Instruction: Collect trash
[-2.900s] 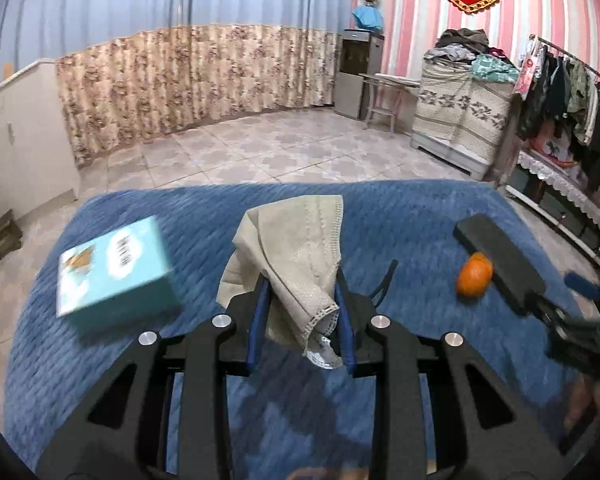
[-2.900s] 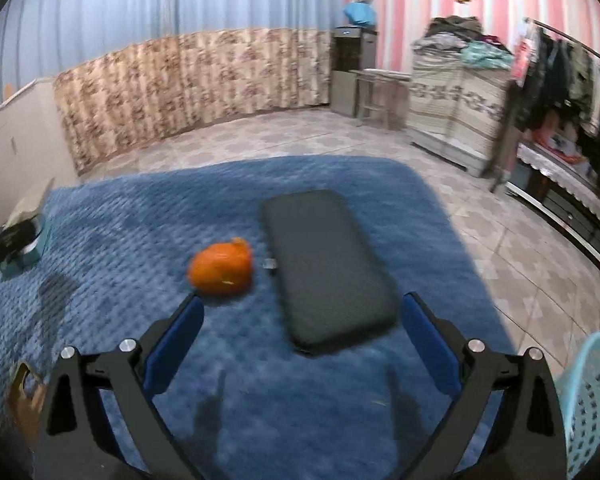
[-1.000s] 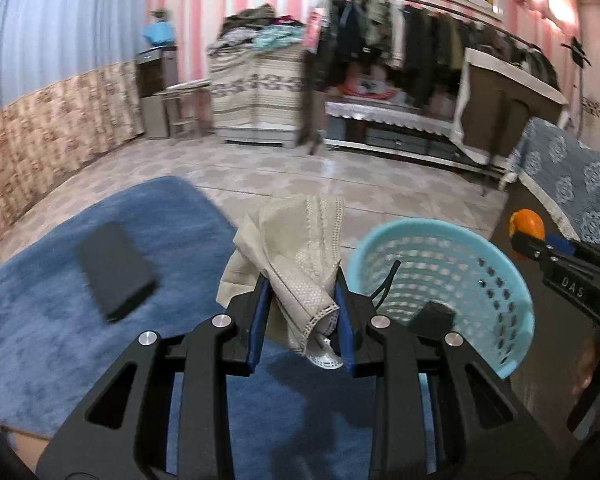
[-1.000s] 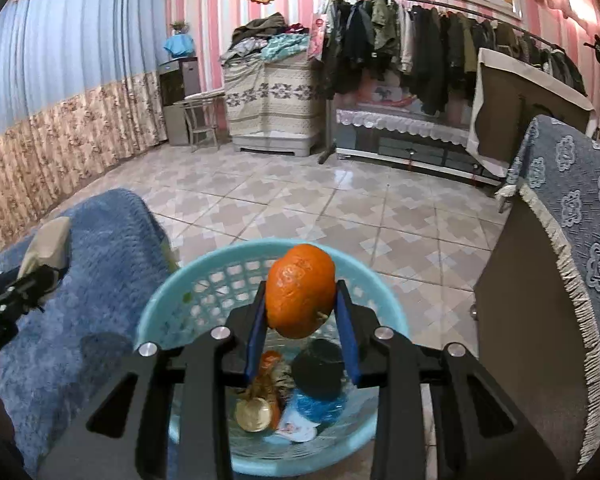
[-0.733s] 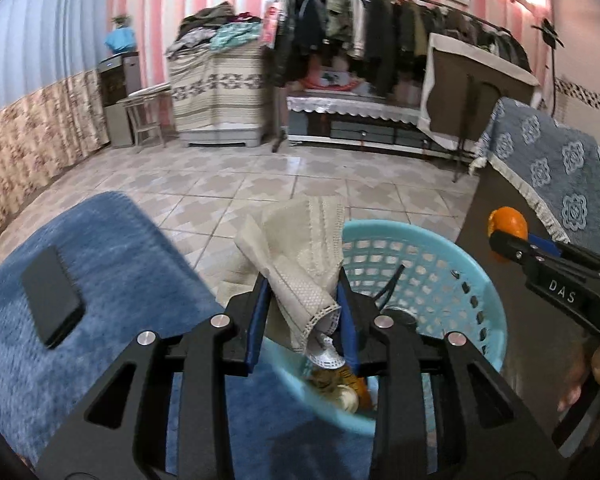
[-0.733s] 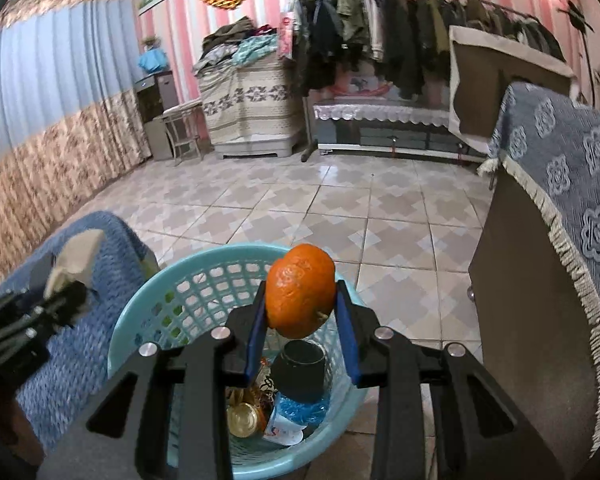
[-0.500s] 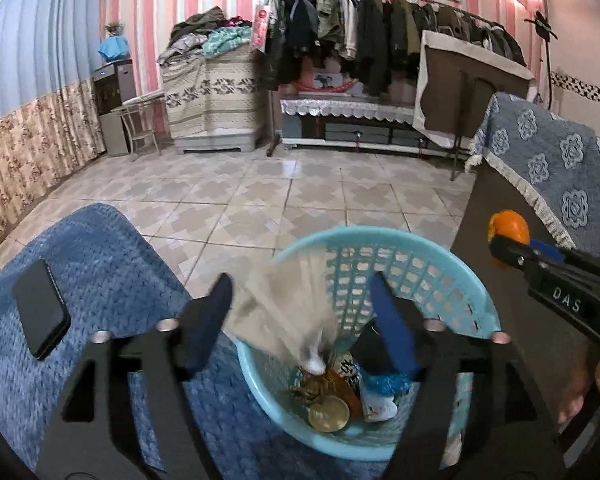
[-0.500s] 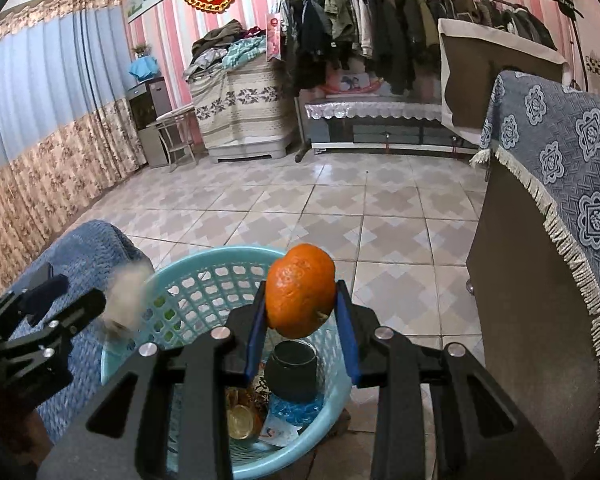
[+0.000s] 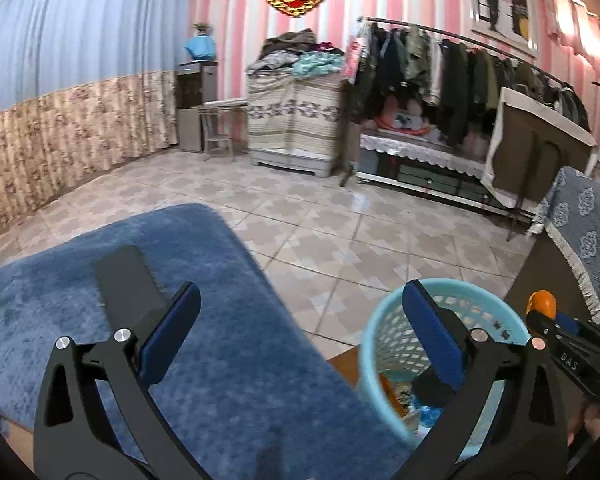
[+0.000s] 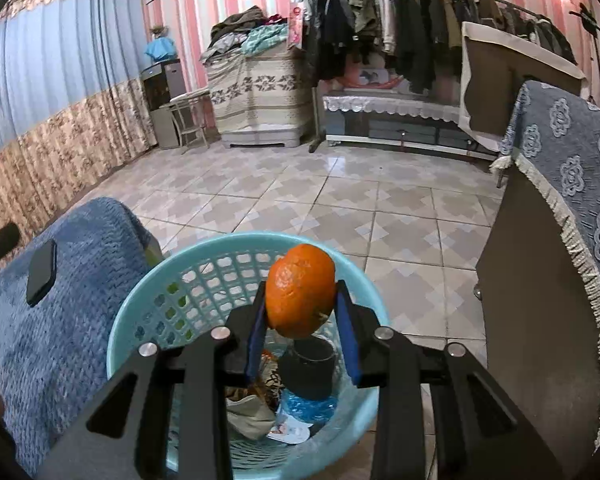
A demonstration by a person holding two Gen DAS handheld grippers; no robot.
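My left gripper point(image 9: 300, 292) hangs over the edge of the blue blanket point(image 9: 220, 340); its jaws are opening wide and nothing is between them. A light blue trash basket point(image 9: 380, 328) stands on the floor to its right. The beige cloth point(image 10: 248, 416) lies inside that basket point(image 10: 140, 308), beside a black cup point(image 10: 308, 364) and a blue wrapper point(image 10: 304, 404). Right above the basket, my right gripper point(image 10: 300, 292) is shut on an orange point(image 10: 300, 296), which also shows at the right of the left wrist view, the orange point(image 9: 542, 304).
A black phone point(image 9: 128, 284) lies on the blanket. A dark cabinet point(image 10: 540, 300) under a blue patterned cover stands right of the basket. Tiled floor point(image 10: 320, 200) stretches behind, up to a clothes rack point(image 10: 420, 20) and a covered chest.
The left gripper opened and the beige cloth dropped into the basket. That gripper then swung left and up, over the blanket. The right gripper kept the orange above the basket.
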